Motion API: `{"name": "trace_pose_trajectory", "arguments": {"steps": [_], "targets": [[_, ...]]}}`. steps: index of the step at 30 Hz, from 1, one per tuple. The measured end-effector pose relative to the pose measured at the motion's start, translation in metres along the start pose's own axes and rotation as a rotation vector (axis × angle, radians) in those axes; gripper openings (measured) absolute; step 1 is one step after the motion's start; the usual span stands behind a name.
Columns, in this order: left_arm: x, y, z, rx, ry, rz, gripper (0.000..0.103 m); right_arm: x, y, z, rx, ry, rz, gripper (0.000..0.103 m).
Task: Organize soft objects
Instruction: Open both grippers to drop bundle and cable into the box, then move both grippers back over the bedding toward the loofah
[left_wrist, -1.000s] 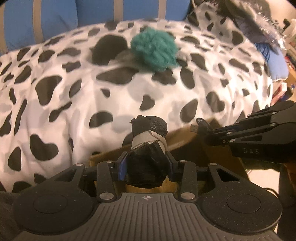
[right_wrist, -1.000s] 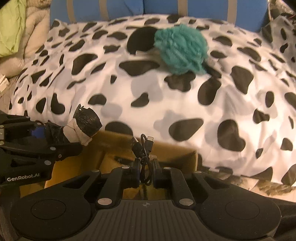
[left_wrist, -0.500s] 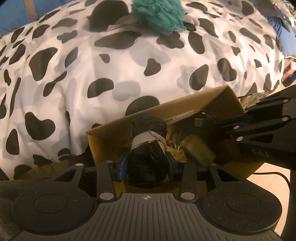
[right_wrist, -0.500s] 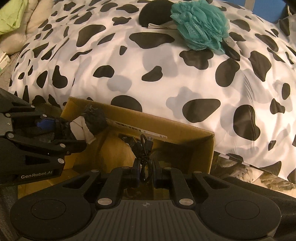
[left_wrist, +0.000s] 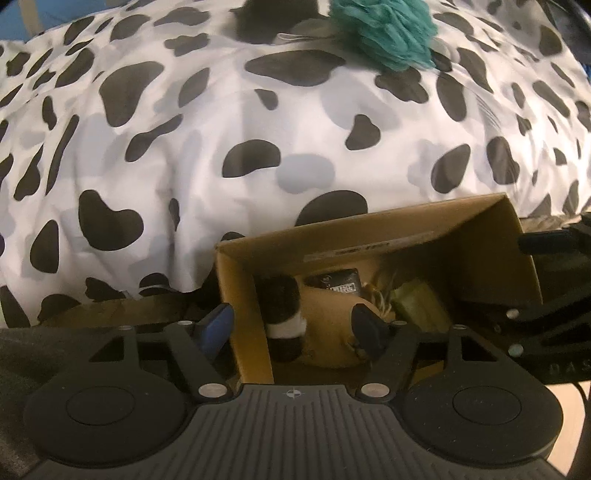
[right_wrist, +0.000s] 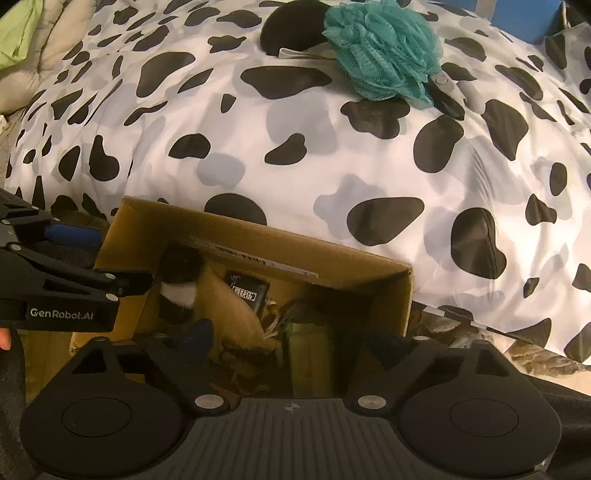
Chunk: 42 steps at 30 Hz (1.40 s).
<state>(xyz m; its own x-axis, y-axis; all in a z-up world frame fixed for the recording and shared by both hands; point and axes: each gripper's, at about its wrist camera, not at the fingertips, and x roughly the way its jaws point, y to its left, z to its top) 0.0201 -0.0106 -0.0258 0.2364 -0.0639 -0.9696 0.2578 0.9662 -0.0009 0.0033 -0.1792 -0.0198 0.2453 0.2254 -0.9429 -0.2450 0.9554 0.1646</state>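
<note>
Both tools hang released over the cardboard box (right_wrist: 373, 284): left tool (left_wrist: 297, 325), right tool (right_wrist: 291, 341). One black-and-white roll (right_wrist: 179, 286) lies at the box's left wall. One teal bath pouf (right_wrist: 384, 50) sits far back on the spotted bed (right_wrist: 332, 155); light, squashy mesh, best pinched through its middle

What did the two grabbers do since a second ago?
Both tipped down over the cardboard box and let go. The left gripper opened its jaws, dropping the black-and-white bundle inside. The right gripper opened too; its cable is no longer visible. The teal pouf stayed on the spotted cover.
</note>
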Motion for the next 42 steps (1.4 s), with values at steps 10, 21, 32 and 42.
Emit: {"name": "trace_pose_trajectory", "arguments": {"steps": [10, 21, 32, 42], "targets": [[-0.002, -0.003, 0.001, 0.012, -0.016, 0.012, 0.07, -0.002, 0.001, 0.001, -0.01, -0.026, -0.013, 0.098], [-0.005, -0.002, 0.001, 0.006, -0.038, 0.011, 0.07, -0.008, 0.002, 0.002, -0.018, -0.068, -0.017, 0.099], [-0.018, -0.002, 0.003, -0.002, -0.131, -0.017, 0.069, -0.017, -0.01, 0.008, 0.041, -0.137, -0.061, 0.099], [-0.025, 0.004, 0.006, -0.056, -0.209, -0.02, 0.069, -0.021, -0.036, 0.011, 0.158, -0.181, -0.08, 0.099]]}}
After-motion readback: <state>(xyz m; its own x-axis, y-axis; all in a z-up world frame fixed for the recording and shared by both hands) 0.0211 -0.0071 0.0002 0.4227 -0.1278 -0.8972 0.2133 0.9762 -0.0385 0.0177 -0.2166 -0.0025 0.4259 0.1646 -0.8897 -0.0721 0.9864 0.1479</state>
